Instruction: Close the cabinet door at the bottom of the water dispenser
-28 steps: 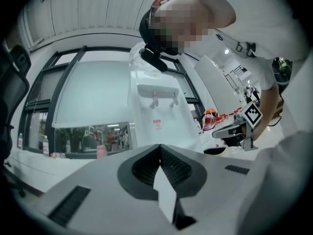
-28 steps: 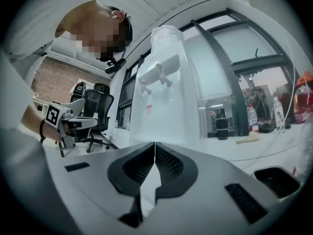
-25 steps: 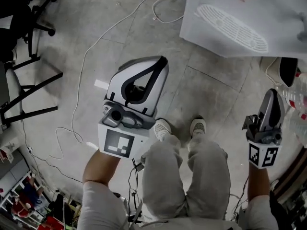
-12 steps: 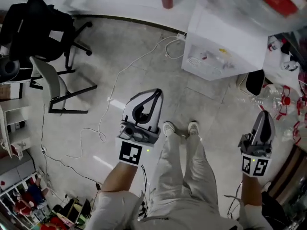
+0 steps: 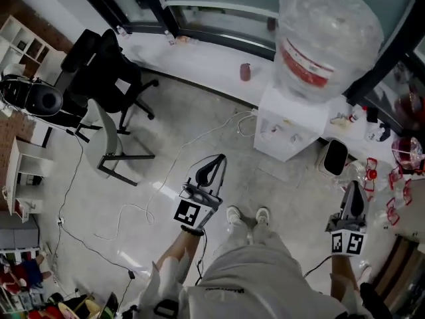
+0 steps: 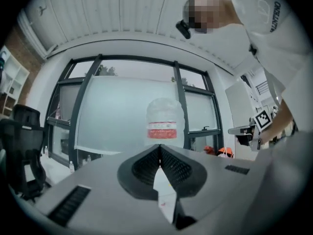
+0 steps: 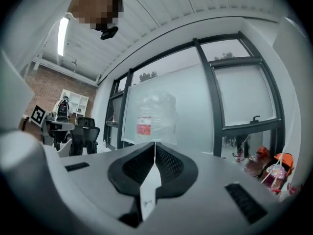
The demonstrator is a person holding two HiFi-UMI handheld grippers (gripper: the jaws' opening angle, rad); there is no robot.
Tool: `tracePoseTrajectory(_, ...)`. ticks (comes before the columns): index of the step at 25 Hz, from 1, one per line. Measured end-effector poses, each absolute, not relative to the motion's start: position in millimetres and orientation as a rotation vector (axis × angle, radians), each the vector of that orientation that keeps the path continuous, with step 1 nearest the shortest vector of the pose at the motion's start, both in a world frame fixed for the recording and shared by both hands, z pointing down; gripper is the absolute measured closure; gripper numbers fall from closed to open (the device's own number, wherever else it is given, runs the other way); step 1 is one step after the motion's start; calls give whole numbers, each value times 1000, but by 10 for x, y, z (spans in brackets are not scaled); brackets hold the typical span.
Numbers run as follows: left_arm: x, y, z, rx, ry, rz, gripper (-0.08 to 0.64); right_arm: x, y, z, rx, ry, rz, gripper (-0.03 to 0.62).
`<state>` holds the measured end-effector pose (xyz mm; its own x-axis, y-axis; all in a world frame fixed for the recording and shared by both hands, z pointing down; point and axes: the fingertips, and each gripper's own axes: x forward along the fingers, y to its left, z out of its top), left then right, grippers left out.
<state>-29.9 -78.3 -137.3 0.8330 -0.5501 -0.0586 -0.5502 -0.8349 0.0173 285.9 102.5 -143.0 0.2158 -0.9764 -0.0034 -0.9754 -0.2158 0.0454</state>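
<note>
**Head view.** The left gripper (image 5: 218,158) and the right gripper (image 5: 352,185) are held out level over a smooth grey concrete floor (image 5: 166,131). Both are grey-and-white plastic shells that taper to a point, each with a black-and-white marker cube at its rear. The water dispenser (image 5: 292,128), a white boxy cabinet, stands beyond the fingertips and between the two grippers, well apart from both. Its cabinet door cannot be made out from this steep angle. On top sits a rounded clear bottle (image 5: 329,32) wrapped in crinkled film and banded by a red label (image 5: 304,64) whose print is too small to be read. A white cable (image 5: 139,211) is looped on the floor to the left of the left fingers. A black office chair (image 5: 106,72) is seen farther off on that side.

**Left gripper view.** The left gripper (image 6: 160,146) is seen with its two ribbed black pads pressed tip to tip, and nothing is held between them. The bottle rises straight beyond the tips against frosted glass in dark metal frames. The label's writing stays illegible.

**Right gripper view.** The right gripper (image 7: 155,143) is likewise fully closed and empty, its mesh-textured pads meeting in one line. The bottle stands just left of that line, beyond the tips. The dispenser's lower part is hidden behind the gripper's own grey body.
</note>
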Motion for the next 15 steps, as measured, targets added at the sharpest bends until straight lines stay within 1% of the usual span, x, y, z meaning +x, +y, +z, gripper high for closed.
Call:
tracePoseTrajectory(9, -861, -698, -1825, -2897, 1022, 190, 552, 2809, 1318, -1884, 2464, -1912, -190, 574)
tracePoseTrajectory(15, -893, -629, -1882, -2896, 1007, 197, 552, 2793, 1418, -1947, 2504, -1899, -186, 574)
